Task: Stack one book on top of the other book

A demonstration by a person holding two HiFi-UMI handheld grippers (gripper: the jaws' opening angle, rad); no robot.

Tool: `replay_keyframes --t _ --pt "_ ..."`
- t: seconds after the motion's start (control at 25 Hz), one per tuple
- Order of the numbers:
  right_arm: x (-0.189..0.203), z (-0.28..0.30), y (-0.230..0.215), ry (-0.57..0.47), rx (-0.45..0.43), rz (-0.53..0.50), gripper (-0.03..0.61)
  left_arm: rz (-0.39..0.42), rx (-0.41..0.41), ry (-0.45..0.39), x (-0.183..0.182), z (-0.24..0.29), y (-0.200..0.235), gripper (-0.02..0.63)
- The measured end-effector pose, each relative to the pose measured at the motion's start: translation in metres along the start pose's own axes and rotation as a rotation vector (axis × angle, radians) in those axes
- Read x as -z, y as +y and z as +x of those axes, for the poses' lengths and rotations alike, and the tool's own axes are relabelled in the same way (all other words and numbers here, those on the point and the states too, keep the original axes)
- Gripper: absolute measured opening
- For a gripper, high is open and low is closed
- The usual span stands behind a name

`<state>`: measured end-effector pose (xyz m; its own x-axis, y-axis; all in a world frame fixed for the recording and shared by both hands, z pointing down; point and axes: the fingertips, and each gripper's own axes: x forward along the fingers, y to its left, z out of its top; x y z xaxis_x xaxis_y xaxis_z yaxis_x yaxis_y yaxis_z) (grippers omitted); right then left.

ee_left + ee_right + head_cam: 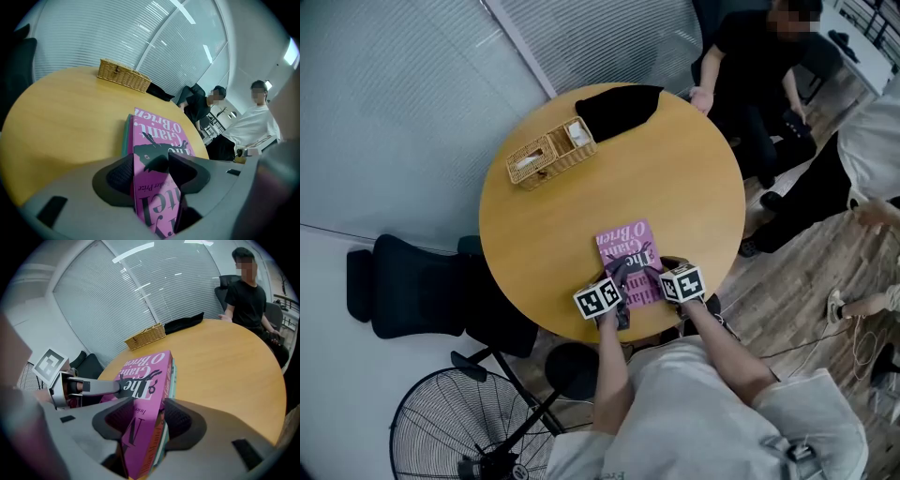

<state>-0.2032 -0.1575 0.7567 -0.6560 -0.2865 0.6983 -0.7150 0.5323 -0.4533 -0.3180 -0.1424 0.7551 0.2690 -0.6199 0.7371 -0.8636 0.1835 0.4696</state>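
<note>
teal book mostly under pink book, fan cropped

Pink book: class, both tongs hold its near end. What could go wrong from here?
The pink book lies near the table edge; pulled back, it might slide off. If the left tongs release before the right tongs, it may skew on the teal book beneath.

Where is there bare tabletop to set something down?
Bare: the middle of the table between the wicker basket and the pink book, plus both sides. Crowded: the near edge, where left gripper and right gripper hold the pink book, and the far rim by the black cloth.
</note>
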Motion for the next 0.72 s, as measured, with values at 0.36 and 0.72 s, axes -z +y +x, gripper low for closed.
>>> replay_keyframes --t 0.36,0.72 --pt "-0.007 -0.009 0.002 -0.056 -0.007 -0.015 0.215 0.036 -0.033 -0.079 -0.007 -0.014 0.005 0.255" --pt "-0.01 -0.048 0.022 -0.149 -0.011 -0.088 0.215 0.118 -0.006 -0.165 0.004 -0.061 -0.009 0.256"
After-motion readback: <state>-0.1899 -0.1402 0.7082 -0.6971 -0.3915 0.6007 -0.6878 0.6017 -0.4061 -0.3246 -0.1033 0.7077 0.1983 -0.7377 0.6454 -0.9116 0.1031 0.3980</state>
